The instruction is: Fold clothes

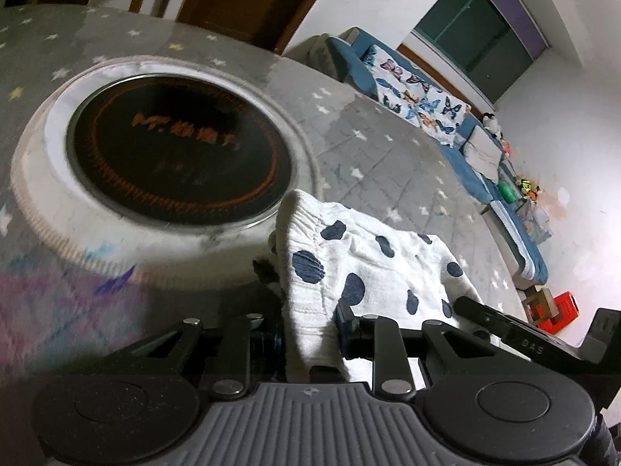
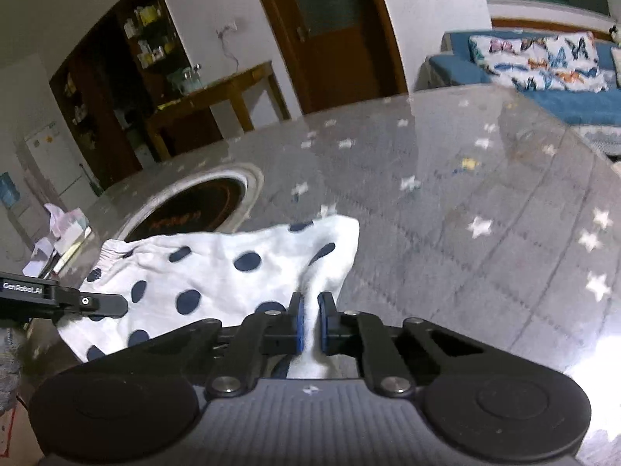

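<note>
A white garment with dark blue dots (image 1: 361, 268) hangs between my two grippers above the grey star-patterned table (image 1: 372, 143). My left gripper (image 1: 310, 310) is shut on one bunched edge of it, and the cloth covers its fingertips. The right gripper's body (image 1: 504, 326) shows at the lower right of the left wrist view. In the right wrist view the same garment (image 2: 217, 272) spreads to the left. My right gripper (image 2: 310, 306) is shut on its corner between blue pads (image 2: 297, 322). The left gripper's body (image 2: 58, 299) shows at the left edge.
A round black cooktop (image 1: 174, 155) with a white ring is set in the table (image 2: 465, 233); it also shows in the right wrist view (image 2: 194, 209). A blue sofa (image 1: 446, 116) with butterfly cushions stands beyond. Papers (image 2: 62, 237) lie at the table's left edge.
</note>
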Tool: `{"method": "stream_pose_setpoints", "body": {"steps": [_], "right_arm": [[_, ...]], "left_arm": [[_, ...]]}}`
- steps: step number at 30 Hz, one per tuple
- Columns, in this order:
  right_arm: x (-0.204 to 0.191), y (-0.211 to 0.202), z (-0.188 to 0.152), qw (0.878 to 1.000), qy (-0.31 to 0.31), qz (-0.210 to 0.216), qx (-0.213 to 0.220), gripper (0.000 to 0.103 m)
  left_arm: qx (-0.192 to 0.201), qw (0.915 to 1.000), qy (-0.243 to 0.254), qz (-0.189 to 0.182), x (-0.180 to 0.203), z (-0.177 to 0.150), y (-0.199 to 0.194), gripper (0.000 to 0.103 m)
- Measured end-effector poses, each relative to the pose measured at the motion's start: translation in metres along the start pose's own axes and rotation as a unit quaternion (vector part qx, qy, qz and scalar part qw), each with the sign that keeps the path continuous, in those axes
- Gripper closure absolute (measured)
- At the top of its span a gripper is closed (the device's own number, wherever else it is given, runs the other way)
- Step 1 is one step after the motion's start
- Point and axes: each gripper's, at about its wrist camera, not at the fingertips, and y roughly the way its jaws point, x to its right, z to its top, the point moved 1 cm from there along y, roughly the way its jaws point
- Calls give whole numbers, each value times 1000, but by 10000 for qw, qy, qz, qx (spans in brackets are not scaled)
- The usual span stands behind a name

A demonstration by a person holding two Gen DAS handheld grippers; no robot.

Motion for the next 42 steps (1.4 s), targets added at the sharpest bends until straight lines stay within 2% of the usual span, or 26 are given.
{"method": "stream_pose_setpoints", "body": {"steps": [7, 15, 20, 27, 30, 31, 33, 34, 35, 38, 42], "right_arm": [[10, -15, 30, 9987, -136, -322, 371, 97], [35, -10, 66, 9939, -297, -869, 611, 97], [54, 1, 78, 9913, -296, -1102, 654, 97], [76, 21, 85, 9901, -284, -1257, 556, 97], [87, 37, 77, 9902, -177, -1331, 392, 96], [93, 41, 75, 9908, -127, -1308, 332, 96], [98, 45, 70, 9908, -150, -1316, 282, 88], [100, 47, 67, 9901, -171, -1366, 272, 87], [101, 46, 65, 9898, -138, -1389, 268, 87], [102, 37, 62, 9896, -96, -1385, 364, 85], [89, 23, 61, 9903, -362, -1255, 481, 85]], "left_arm": [[11, 9995, 283, -149, 32, 29, 23, 77], [9, 9976, 598, -342, 75, 58, 62, 77], [52, 9965, 731, -396, 92, 67, 83, 77], [-110, 9971, 703, -257, 97, 68, 114, 77], [-204, 9967, 764, -173, 93, 66, 120, 72], [-226, 9965, 787, -145, 92, 65, 122, 68], [-223, 9963, 822, -100, 89, 65, 121, 62], [-196, 9963, 831, -69, 88, 67, 119, 56], [-140, 9962, 855, -37, 87, 69, 115, 54], [110, 9953, 961, -17, 88, 74, 98, 52], [599, 9914, 1164, 41, 100, 82, 78, 53]]}}
